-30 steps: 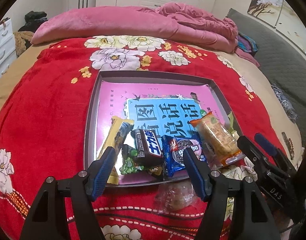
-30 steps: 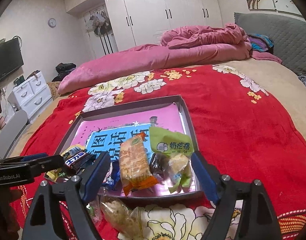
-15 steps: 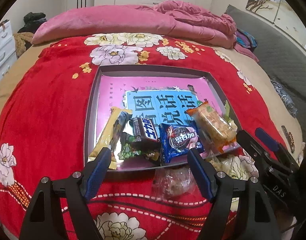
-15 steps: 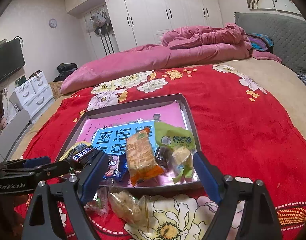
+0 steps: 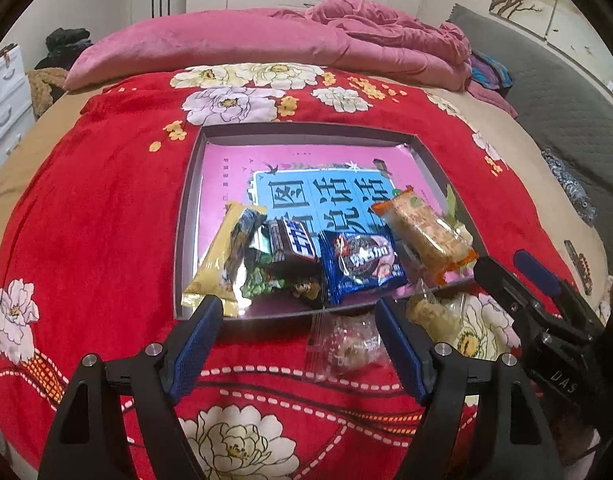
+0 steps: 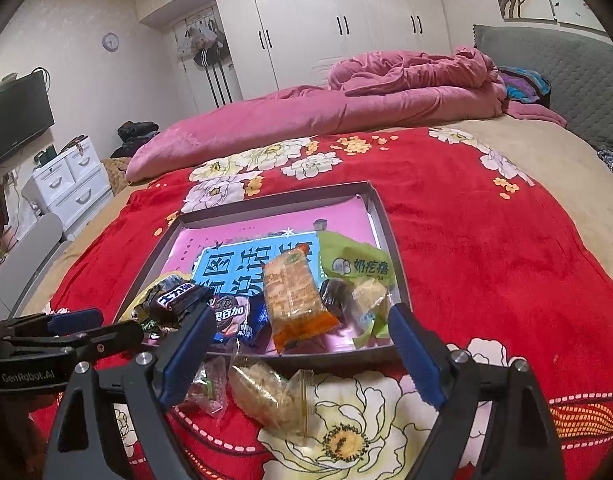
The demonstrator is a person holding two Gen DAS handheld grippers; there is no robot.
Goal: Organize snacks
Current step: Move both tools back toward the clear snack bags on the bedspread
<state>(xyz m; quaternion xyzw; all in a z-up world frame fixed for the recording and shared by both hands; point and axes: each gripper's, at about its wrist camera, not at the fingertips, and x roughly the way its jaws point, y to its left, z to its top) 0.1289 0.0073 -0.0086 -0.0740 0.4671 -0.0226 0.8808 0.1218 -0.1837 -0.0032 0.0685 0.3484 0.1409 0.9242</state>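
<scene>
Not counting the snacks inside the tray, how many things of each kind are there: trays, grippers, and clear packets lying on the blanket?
Tray: 1
Grippers: 2 (left gripper, right gripper)
Clear packets on blanket: 2
Total: 5

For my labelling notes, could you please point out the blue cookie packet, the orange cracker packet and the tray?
blue cookie packet [image 5: 360, 266], left wrist view, centre of wrapper.
orange cracker packet [image 6: 292, 292], right wrist view, clear middle.
tray [image 5: 188, 216], left wrist view, left wall.

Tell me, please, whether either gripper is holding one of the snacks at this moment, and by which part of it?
Nothing is held. The left gripper and right gripper both stand open and empty over the near edge of the tray.
</scene>
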